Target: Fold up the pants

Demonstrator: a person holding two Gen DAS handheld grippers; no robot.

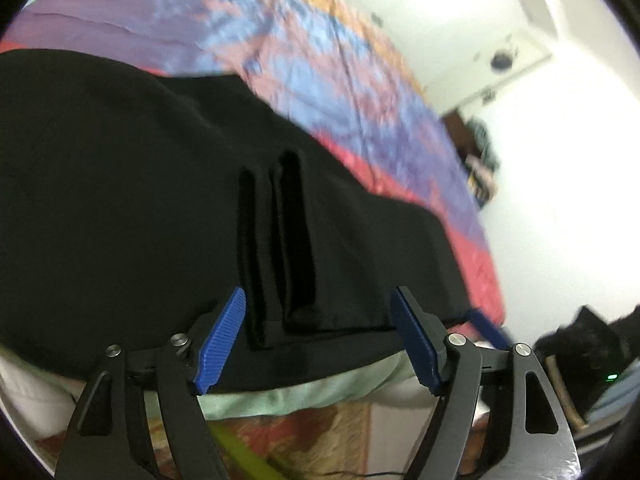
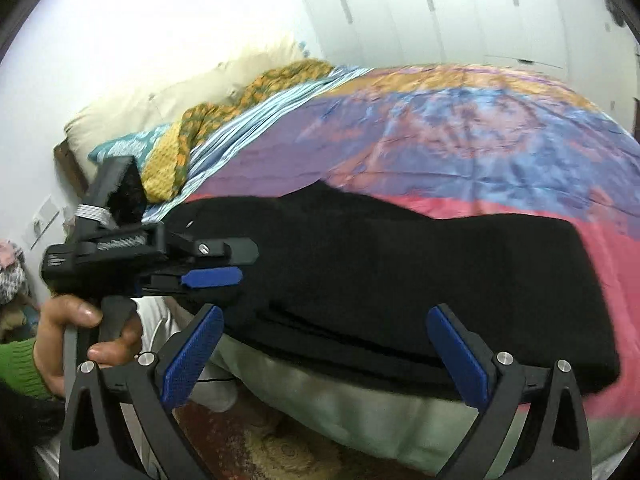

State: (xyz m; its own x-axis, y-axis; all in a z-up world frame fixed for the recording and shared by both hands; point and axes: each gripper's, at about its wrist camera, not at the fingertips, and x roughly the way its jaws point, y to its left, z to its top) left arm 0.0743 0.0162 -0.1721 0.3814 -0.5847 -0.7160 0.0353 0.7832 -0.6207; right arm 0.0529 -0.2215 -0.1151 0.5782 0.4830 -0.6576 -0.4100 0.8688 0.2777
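Note:
Black pants (image 1: 140, 200) lie folded along the near edge of the bed, with several layered edges showing in the left wrist view. They also show in the right wrist view (image 2: 420, 272) as a long flat stack. My left gripper (image 1: 318, 312) is open, its blue pads on either side of the pants' near edge, holding nothing. My right gripper (image 2: 326, 336) is open and empty, just in front of the pants' near edge. The left gripper (image 2: 212, 276) shows in the right wrist view at the pants' left end, held by a hand.
The bed carries a colourful bedspread (image 2: 460, 128) with pillows (image 2: 168, 100) and a yellow patterned cloth (image 2: 192, 136) at its head. A pale green sheet (image 2: 360, 400) hangs over the near side. A patterned rug (image 1: 304, 440) lies on the floor. White wardrobe doors (image 2: 440, 8) stand behind.

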